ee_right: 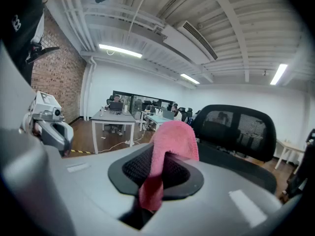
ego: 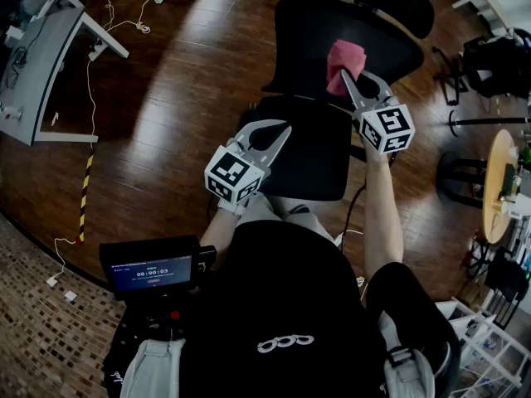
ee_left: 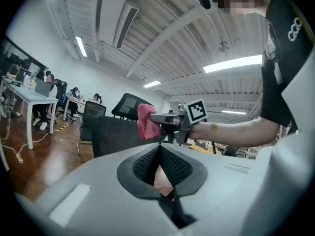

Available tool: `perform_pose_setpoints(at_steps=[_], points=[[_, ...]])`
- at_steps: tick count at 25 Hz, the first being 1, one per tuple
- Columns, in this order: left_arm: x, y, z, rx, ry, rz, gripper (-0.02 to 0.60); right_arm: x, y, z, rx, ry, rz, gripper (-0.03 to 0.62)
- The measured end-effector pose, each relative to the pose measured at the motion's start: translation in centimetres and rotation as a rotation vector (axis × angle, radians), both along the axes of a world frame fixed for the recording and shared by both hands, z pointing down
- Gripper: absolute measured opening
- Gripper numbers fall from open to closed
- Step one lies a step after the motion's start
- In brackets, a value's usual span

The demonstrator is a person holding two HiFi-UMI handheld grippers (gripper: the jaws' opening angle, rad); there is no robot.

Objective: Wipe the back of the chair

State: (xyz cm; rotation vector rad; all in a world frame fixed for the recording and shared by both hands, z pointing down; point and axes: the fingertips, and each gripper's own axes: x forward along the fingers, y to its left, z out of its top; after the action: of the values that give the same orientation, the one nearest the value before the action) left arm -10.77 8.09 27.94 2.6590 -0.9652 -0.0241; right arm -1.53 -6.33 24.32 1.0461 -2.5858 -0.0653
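A black office chair stands in front of me, its mesh back (ego: 357, 31) beyond the seat (ego: 311, 152). My right gripper (ego: 348, 78) is shut on a pink cloth (ego: 345, 61), held just at the near face of the chair back. In the right gripper view the cloth (ee_right: 170, 144) drapes over the closed jaws, with the chair's headrest (ee_right: 241, 127) to the right. My left gripper (ego: 284, 130) hovers over the seat, shut and holding nothing. The left gripper view shows its closed jaws, with the cloth (ee_left: 146, 122) and the right gripper (ee_left: 169, 119) ahead.
A grey desk (ego: 33, 65) with trailing cables stands at the far left. A yellow-black strip (ego: 85, 191) lies on the wooden floor. A round wooden table (ego: 496, 181) and another chair (ego: 498, 65) are on the right. A screen device (ego: 153, 272) hangs near my body.
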Motion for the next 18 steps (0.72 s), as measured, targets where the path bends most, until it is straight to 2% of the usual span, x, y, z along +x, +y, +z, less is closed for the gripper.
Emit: perform_pose_setpoints(at_steps=[7,12,18], points=[[-2.3,1.2,1.1,-0.035,0.019,-0.054,-0.009,-6.7,-7.1,2.5,-0.027,-0.007,-0.075,0.038],[-5.3,1.7,1.5,-0.042,0.002,-0.103,-0.009,-12.6,-11.4,4.7,-0.100,-0.049,-0.127,0.038],[-7.4,1.0,1.5,-0.047,-0.021,-0.149,-0.009,-17.1,-15.8,7.2,-0.185,-0.073,-0.189,0.038]])
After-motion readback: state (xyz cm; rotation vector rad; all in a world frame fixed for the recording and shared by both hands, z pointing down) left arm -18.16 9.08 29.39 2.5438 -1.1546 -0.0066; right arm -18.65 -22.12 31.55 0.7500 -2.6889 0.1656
